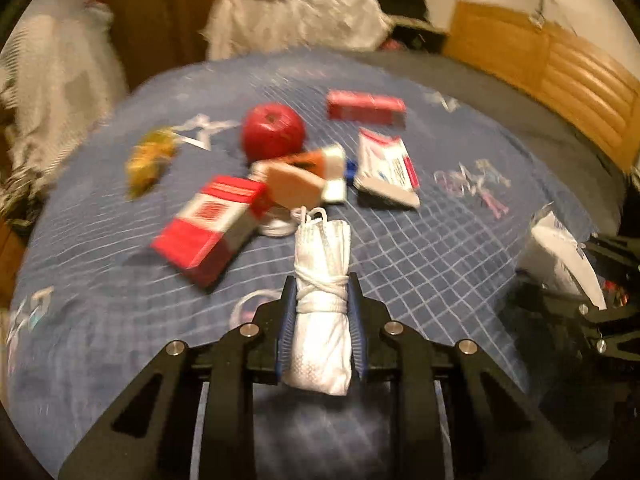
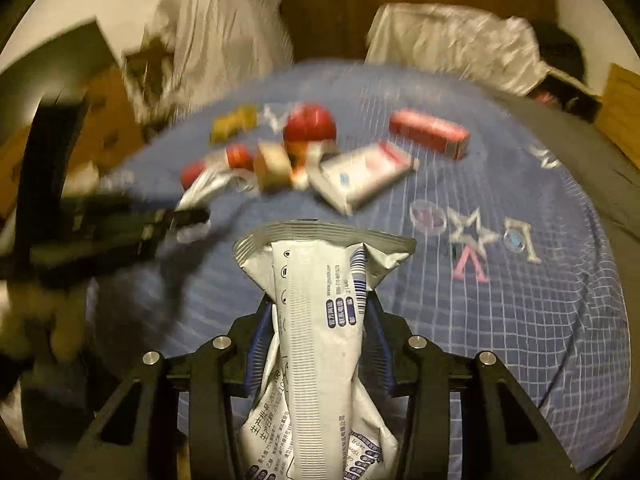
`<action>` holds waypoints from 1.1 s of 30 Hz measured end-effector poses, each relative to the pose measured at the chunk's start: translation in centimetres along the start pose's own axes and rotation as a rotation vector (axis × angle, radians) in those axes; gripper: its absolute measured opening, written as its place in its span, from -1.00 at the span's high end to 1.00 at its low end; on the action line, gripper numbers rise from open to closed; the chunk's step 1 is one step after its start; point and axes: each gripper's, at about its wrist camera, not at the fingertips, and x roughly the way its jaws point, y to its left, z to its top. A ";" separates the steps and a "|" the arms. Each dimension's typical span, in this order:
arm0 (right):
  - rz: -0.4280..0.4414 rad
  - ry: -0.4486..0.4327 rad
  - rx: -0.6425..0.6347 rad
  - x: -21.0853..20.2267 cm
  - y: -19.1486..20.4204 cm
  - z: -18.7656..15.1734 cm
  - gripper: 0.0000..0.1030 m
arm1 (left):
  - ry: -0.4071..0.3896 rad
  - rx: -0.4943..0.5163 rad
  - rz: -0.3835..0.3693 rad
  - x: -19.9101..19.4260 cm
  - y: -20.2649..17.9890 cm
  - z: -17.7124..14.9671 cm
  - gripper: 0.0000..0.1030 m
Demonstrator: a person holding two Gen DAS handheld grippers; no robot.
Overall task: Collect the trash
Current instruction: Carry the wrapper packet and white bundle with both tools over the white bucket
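My left gripper [image 1: 322,284] is shut on a rolled white face mask [image 1: 320,300] tied with its ear loops, held above the blue checked bedspread [image 1: 420,260]. My right gripper [image 2: 318,300] is shut on a crumpled white and silver wrapper [image 2: 316,340] with printed text. The right gripper with its wrapper shows at the right edge of the left wrist view [image 1: 560,256]. The left gripper is a blurred dark shape [image 2: 120,228] at the left of the right wrist view. Trash lies ahead on the bed: a red and white carton [image 1: 208,228], an orange box [image 1: 304,176], a white packet [image 1: 386,168].
A red apple [image 1: 272,130], a long red box [image 1: 366,106] and a yellow wrapper [image 1: 148,156] lie farther back on the bed. White bedding [image 1: 296,16] is piled at the far end. A wooden headboard [image 1: 560,68] runs along the right.
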 end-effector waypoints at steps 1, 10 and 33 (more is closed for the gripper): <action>-0.007 -0.054 0.020 -0.9 0.5 0.3 0.13 | -0.032 -0.022 0.018 -1.3 0.2 -0.3 0.55; -0.127 -0.367 0.027 -7.9 4.9 1.9 0.13 | -0.317 -0.116 0.129 -10.3 -0.3 -1.5 0.54; -0.197 -0.500 0.045 -13.9 5.7 1.1 0.11 | -0.462 -0.140 0.146 -14.6 -0.8 -3.1 0.54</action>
